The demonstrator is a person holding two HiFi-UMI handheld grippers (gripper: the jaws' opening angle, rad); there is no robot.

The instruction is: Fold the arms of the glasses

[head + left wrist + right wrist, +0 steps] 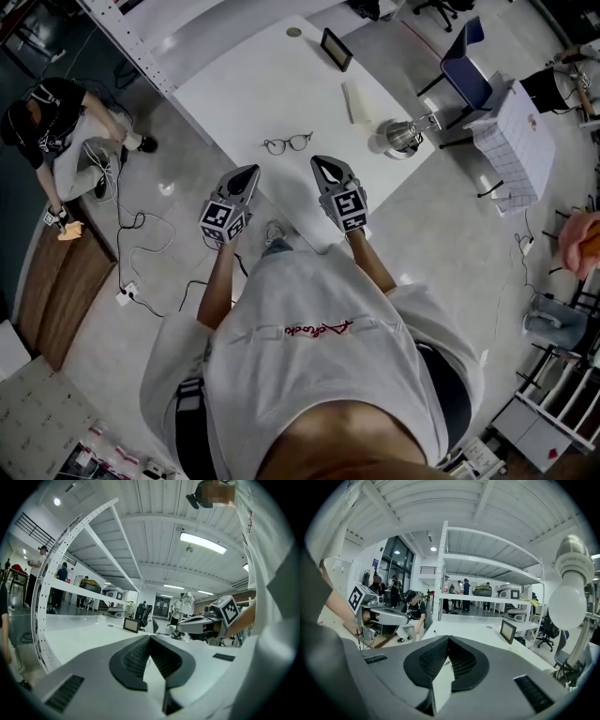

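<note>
glasses (pixel 288 143): frame centre, on white table (pixel 272 84), near both tips | left gripper (pixel 249 172): jaws clenched, empty | right gripper (pixel 324 163): clenched, empty | handling: likely light, thin, fragile; pinch one arm near its hinge

The glasses (pixel 288 143) lie on the table (pixel 234 94), a lamp (pixel 403 138) to their right, a screen (pixel 337 49) behind

One worktop (pixel 272 84) carries one pair of glasses (pixel 288 143), one lamp (pixel 403 137), one dark-framed screen (pixel 337 49), one pale strip (pixel 357 101) and one small disc (pixel 294 32). There are two grippers (left gripper (pixel 251 172), right gripper (pixel 321 163)) and one blue chair (pixel 466 70).
</note>
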